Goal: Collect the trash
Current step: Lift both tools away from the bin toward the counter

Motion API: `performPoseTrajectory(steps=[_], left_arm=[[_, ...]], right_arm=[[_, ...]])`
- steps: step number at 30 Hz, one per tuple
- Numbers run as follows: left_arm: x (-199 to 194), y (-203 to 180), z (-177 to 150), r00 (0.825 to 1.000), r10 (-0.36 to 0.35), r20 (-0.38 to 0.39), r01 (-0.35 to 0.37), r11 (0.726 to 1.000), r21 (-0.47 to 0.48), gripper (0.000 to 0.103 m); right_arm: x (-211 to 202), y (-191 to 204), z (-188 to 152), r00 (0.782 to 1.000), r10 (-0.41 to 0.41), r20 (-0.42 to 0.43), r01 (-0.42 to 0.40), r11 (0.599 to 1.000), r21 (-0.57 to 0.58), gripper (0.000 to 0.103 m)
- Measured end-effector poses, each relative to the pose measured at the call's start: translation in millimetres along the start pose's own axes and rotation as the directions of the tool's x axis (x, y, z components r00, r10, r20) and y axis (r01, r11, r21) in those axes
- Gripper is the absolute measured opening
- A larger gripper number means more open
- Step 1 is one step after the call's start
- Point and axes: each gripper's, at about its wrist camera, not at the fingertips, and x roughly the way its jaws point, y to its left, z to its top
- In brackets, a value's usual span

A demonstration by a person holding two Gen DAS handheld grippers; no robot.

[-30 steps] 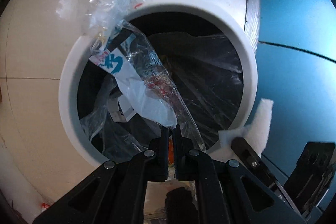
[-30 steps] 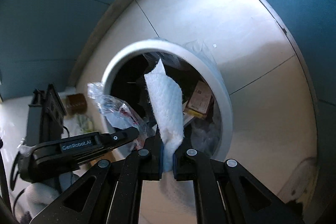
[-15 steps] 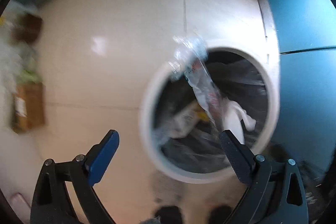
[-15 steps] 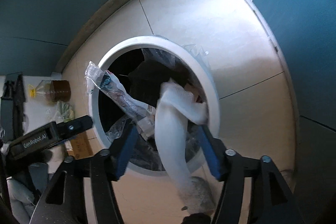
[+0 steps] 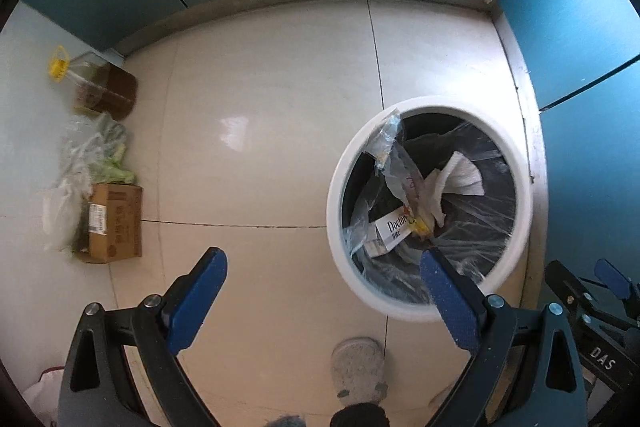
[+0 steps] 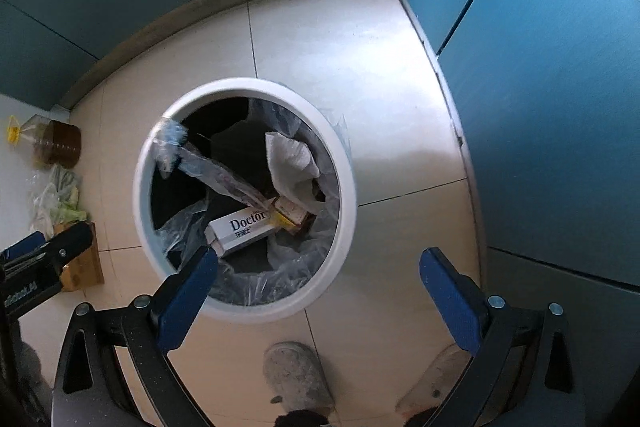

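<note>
Trash is lying inside the white round bin [image 5: 334, 187], which is standing on the pale tiled floor [image 5: 260, 147] near the corner of the blue walls [image 5: 580, 27]. Within the bin's clear liner, a crumpled white paper towel [image 5: 460, 179] is resting toward the wall side, and a clear plastic wrapper [image 5: 394, 163] is leaning with its top end poking over the rim. Beside them a white carton printed "Doctor" [image 6: 240, 231] is lying at a slant, with a small brown box [image 6: 294, 213] touching its end.

Both tools are hovering above the bin, apart from everything in it. The left tongs [image 5: 324, 301] are spreading wide and gripping nothing, their blue pads [image 5: 196, 299] framing bare floor and the near rim of the bin. The right tongs [image 6: 320, 297] are likewise gaping wide and carrying nothing, one pad overlapping the near rim in the right wrist view.

Off by the far wall, well apart from the bin, a cardboard box [image 5: 114, 223] is sitting on the floor with a plastic bag of greens [image 5: 92, 155] just beside it and a bottle of brown liquid [image 5: 104, 89] with a yellow cap beyond that. A grey slipper [image 6: 298, 375] is showing at the bottom edge, between the tongs.
</note>
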Motion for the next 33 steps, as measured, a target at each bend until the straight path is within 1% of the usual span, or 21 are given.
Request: performPoseTrajectory(steps=[2,3,4,7,10,12,13,14,17,22,24,28,31,33], left_arm=[[-27,2,-5,1.0,0.005,0.007,-0.005,1.0,0.0,0.099],[-41,3,-8,1.0,0.004,0.008,-0.004,1.0,0.0,0.099],[-61,4,-13,1.0,0.006,0.011,-0.006,1.0,0.001,0.099],[-110,5,-23,1.0,-0.002,0.013,0.002,1.0,0.002,0.098],[-165,6,-38,1.0,-0.013,0.023,0.013,1.0,0.012,0.098],[-202,7,-49,0.999,-0.005,0.036,0.005,1.0,0.019,0.098],[-223,8,-55,0.999,-0.005,0.045,0.004,1.0,0.018,0.098],[-236,9,-59,0.999,-0.005,0.054,0.004,1.0,0.016,0.098],[-283,12,-73,0.997,-0.005,0.079,0.004,1.0,0.017,0.098],[-345,13,-92,0.994,-0.039,0.102,0.038,0.999,0.011,0.098],[-367,13,-98,0.992,-0.033,0.122,0.032,0.999,0.014,0.098],[-404,12,-109,0.986,-0.034,0.161,0.034,0.999,0.001,0.099],[-432,6,-116,0.98,0.015,0.198,-0.017,1.0,0.006,0.098],[-453,-4,-118,0.967,0.05,0.249,-0.059,0.998,0.029,0.098]], right_arm=[[-21,5,-4,1.0,-0.002,0.006,0.002,1.0,-0.005,0.102],[-41,8,-7,1.0,-0.004,0.01,0.004,1.0,-0.01,0.102],[-51,10,-9,1.0,-0.002,0.013,0.002,1.0,-0.012,0.102],[-105,16,-17,1.0,-0.002,0.027,0.002,1.0,-0.027,0.102],[-170,21,-29,0.999,0.011,0.039,-0.009,0.999,-0.05,0.102],[-213,22,-39,0.999,0.014,0.051,-0.011,0.998,-0.064,0.102],[-227,22,-42,0.998,0.017,0.054,-0.013,0.998,-0.066,0.102],[-253,21,-48,0.998,0.023,0.06,-0.019,0.997,-0.072,0.102],[-310,17,-63,0.996,0.033,0.08,-0.027,0.997,-0.078,0.102],[-393,7,-83,0.991,0.048,0.125,-0.038,0.996,-0.086,0.102],[-423,2,-91,0.989,0.057,0.138,-0.046,0.995,-0.083,0.102],[-470,-10,-104,0.982,0.098,0.16,-0.087,0.994,-0.07,0.102],[-496,-22,-108,0.97,0.158,0.183,-0.153,0.987,-0.04,0.102],[-516,-40,-108,0.955,0.212,0.207,-0.218,0.976,0.008,0.102]])
